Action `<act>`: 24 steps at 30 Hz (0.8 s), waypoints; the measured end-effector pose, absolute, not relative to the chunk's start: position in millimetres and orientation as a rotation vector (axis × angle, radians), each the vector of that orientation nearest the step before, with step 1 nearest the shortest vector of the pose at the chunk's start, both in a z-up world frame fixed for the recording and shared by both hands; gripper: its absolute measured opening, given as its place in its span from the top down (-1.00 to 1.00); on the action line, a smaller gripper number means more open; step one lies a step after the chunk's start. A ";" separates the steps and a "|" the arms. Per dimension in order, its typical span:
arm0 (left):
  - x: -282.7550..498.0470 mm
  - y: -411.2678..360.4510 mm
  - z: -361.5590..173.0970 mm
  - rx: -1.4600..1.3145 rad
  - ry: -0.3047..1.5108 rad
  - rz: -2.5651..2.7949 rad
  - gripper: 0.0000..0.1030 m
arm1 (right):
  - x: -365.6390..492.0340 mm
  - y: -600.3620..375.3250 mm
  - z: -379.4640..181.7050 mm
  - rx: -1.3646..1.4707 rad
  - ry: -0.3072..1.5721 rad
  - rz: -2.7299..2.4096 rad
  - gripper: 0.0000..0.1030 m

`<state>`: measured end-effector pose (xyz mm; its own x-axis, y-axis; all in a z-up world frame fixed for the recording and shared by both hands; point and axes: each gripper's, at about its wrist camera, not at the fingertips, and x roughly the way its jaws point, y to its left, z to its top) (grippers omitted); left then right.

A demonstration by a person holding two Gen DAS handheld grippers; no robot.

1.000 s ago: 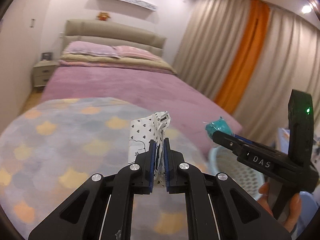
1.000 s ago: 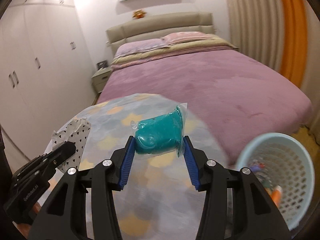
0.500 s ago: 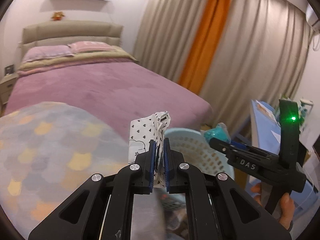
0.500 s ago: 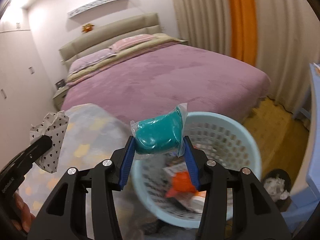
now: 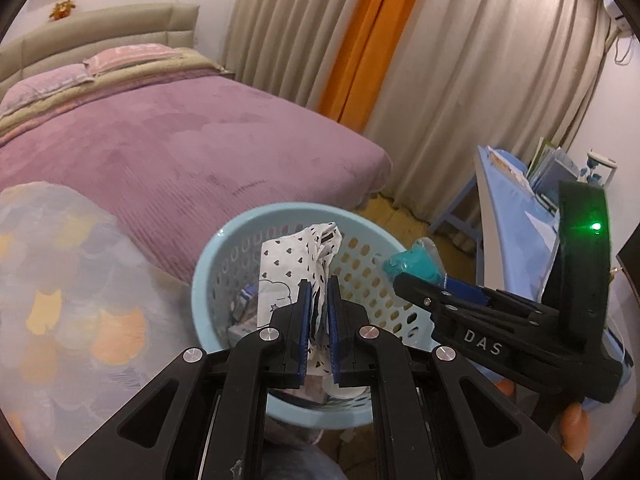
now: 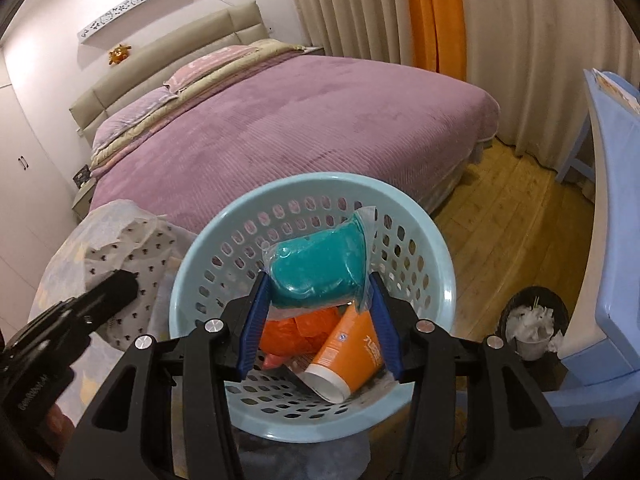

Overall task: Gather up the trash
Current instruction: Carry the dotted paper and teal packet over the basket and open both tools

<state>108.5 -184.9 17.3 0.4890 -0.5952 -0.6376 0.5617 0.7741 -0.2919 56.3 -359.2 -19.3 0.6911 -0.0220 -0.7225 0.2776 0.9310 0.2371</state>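
Note:
My left gripper (image 5: 317,292) is shut on a white wrapper with black hearts (image 5: 294,264) and holds it over the light blue perforated basket (image 5: 224,248). My right gripper (image 6: 318,284) is shut on a teal packet in clear plastic (image 6: 320,268), above the same basket (image 6: 432,240). The right gripper (image 5: 404,280) shows at the right of the left wrist view with the teal packet (image 5: 414,262). The left gripper with the wrapper (image 6: 148,256) shows at the left of the right wrist view. An orange tube (image 6: 352,352) and orange wrappers (image 6: 296,328) lie in the basket.
A bed with a purple cover (image 6: 300,116) stands behind the basket. A pastel patterned sheet (image 5: 60,288) lies to the left. A blue table (image 6: 612,208) is at the right, with a small black bin of white paper (image 6: 532,320) on the wooden floor (image 6: 508,208).
Both grippers have swung right from over the patterned sheet to above the basket, each still holding its piece of trash.

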 end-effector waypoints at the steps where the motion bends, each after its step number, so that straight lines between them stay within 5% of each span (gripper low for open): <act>1: 110.4 -186.7 14.1 -0.046 0.803 -0.695 0.71 | 56.9 -361.1 -22.4 0.349 0.801 -0.169 0.08; 7: 108.8 -183.8 12.6 -0.044 0.791 -0.669 0.00 | 55.9 -363.6 -28.6 0.355 0.796 -0.169 -0.07; 13: 103.2 -172.2 19.5 -0.070 0.767 -0.667 -0.31 | 52.8 -361.6 -23.8 0.362 0.774 -0.167 -0.13; 24: 82.2 -139.8 45.9 -0.116 0.687 -0.632 -0.52 | 44.3 -330.3 -1.9 0.312 0.737 -0.114 -0.14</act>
<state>82.2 -139.8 45.9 0.5958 -0.5800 -0.5556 0.5057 0.8083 -0.3015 44.3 -330.3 -1.9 0.7367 0.0066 -0.6762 0.2111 0.9477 0.2393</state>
